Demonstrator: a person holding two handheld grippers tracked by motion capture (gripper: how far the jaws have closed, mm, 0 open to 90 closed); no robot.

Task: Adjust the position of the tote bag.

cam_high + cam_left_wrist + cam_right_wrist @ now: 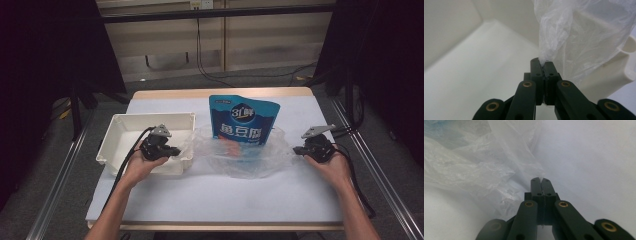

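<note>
A person stands at a table point(165, 200) with a pale, bluish-white top and a light wood edge. The top looks smooth and flat. Their two bare arms come in from the near side, one tool in each hand.

In the middle of the table lies a thin see-through plastic bag point(242, 155), all crinkly. A blue food pouch point(242, 121) with white writing stands up in it, its top poking out of the bag toward the far side.

The left gripper point(176, 150) has its two black jaws pressed tight together on the left edge of the plastic bag. In the left gripper view the bag's thin film is bunched up and pinched right at the tips. This gripper sits over a white plastic tub point(122, 121), which stands on the left part of the table, just beside the bag. The tub has tall smooth walls and a thick rim.

The right gripper point(295, 149) is also squeezed tight, and it nips a small bit of the bag's right edge. In the right gripper view the jaws meet with a sliver of film between the tips, over the bare table top. A black cable trails back from each gripper along the arm.

Around the table the floor point(50, 165) is grey. Black curtains point(45, 60) hang on both sides. Behind the table is a pale wall point(270, 40) with loose black wires point(200, 50) hanging down to the floor
</note>
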